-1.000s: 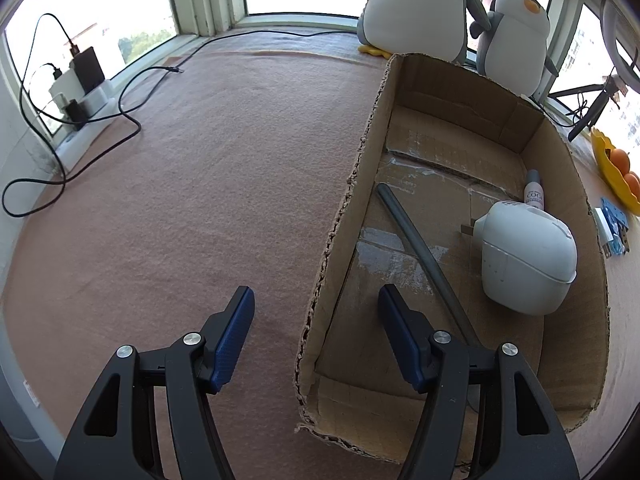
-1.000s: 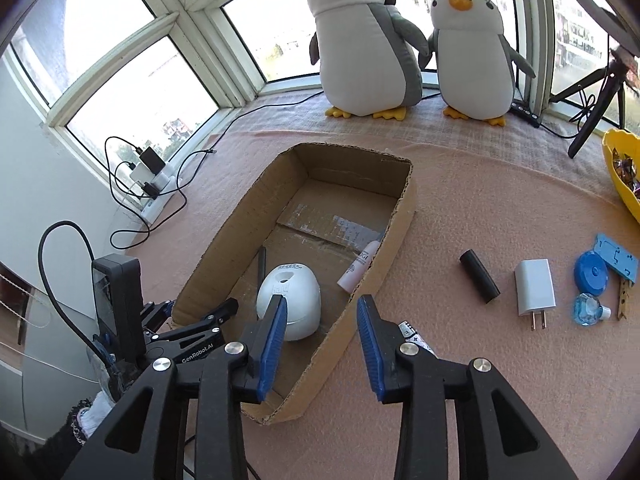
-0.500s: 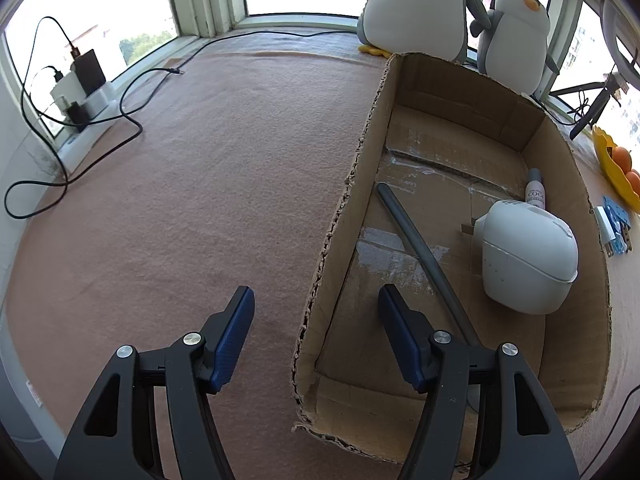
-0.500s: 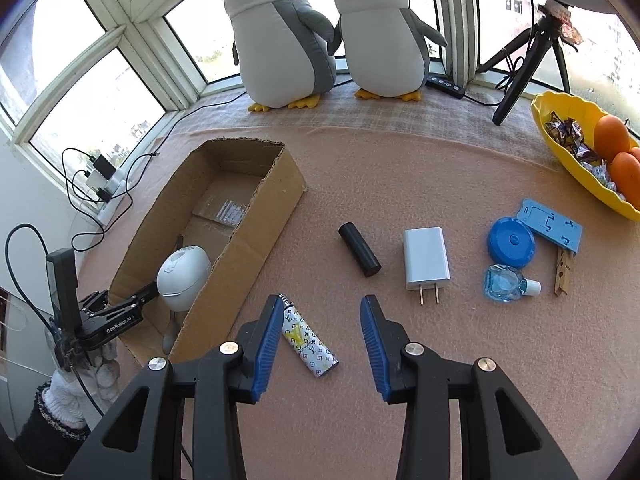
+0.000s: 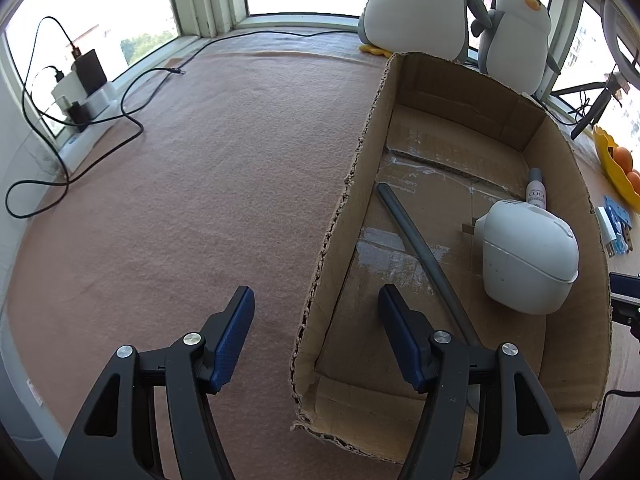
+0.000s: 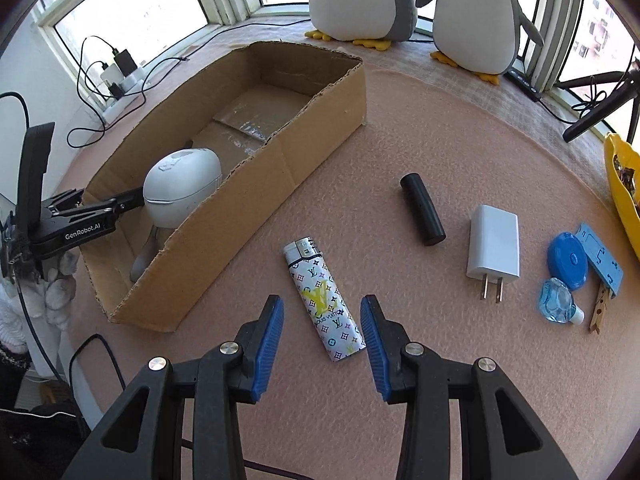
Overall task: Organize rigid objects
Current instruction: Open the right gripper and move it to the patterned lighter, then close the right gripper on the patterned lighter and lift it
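Right gripper (image 6: pixel 322 334) open, straddling a "LOUIS VUITTON" monogram lighter (image 6: pixel 324 300) on the mat beside the cardboard box (image 6: pixel 280 160). Left gripper (image 5: pixel 316 330) marked "GenRobot.AI" was open astride the box wall; inside lay a "COGI" bottle (image 5: pixel 536 190)

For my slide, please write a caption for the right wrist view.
Open right gripper straddles a patterned lighter on the pink mat, beside the cardboard box.

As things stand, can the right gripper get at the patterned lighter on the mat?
Probably yes. The right gripper is open, its jaws either side of the lighter, which lies flat on the mat with nothing covering it.
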